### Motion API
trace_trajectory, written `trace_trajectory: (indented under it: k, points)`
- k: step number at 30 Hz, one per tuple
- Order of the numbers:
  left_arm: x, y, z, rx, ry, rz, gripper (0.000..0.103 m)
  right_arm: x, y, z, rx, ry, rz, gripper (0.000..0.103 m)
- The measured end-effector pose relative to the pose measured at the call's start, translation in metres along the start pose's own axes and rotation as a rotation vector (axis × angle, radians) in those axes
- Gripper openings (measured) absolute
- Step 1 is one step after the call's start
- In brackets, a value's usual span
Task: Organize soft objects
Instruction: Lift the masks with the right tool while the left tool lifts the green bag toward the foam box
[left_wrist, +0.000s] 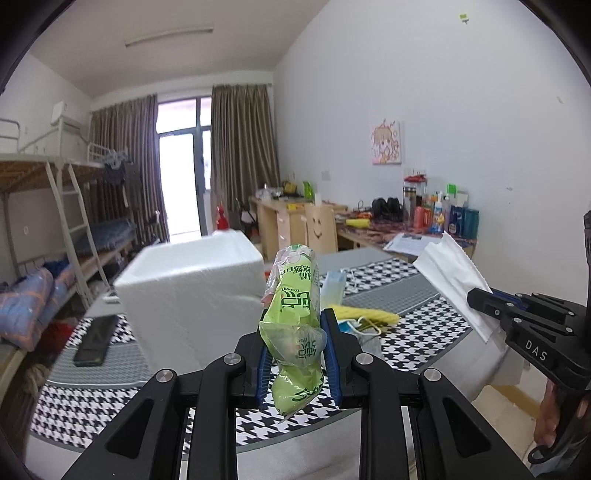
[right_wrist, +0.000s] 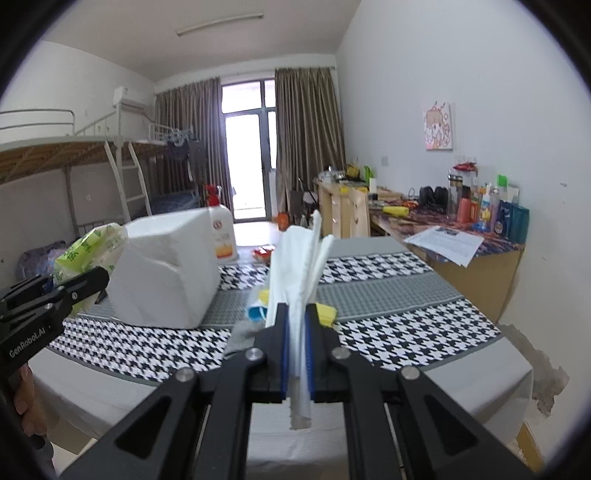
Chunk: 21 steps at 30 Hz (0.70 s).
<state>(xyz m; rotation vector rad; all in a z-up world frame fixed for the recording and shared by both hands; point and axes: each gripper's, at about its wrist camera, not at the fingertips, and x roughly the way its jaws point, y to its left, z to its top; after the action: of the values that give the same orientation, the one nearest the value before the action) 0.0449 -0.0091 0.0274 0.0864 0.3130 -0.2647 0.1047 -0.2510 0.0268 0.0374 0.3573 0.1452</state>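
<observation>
Both grippers lifted over the tabletop (right_wrist: 424, 354), each holding something soft.

Left gripper (left_wrist: 295, 343) jaws clamp a green tissue pack (left_wrist: 293, 314); right gripper (right_wrist: 297, 332) jaws pinch white tissues (right_wrist: 299, 266) beside the foam box (right_wrist: 166, 269).

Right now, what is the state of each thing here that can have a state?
Left gripper: shut on the green packet, lifted off the table.
Right gripper: shut on the white tissues, lifted.
Foam box: open at the top, standing on the table.
Phone: lying flat, screen dark.
</observation>
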Motion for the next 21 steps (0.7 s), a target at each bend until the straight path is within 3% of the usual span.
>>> trace_trajectory:
  k: [11, 21]
  points:
    - [-0.043, 0.001, 0.005, 0.014, -0.08, 0.067, 0.026, -0.03, 0.014, 0.001, -0.022, -0.073, 0.064, 0.01]
    - [-0.064, 0.019, 0.002, -0.015, -0.105, 0.152, 0.026, -0.031, 0.037, 0.002, -0.067, -0.089, 0.148, 0.01]
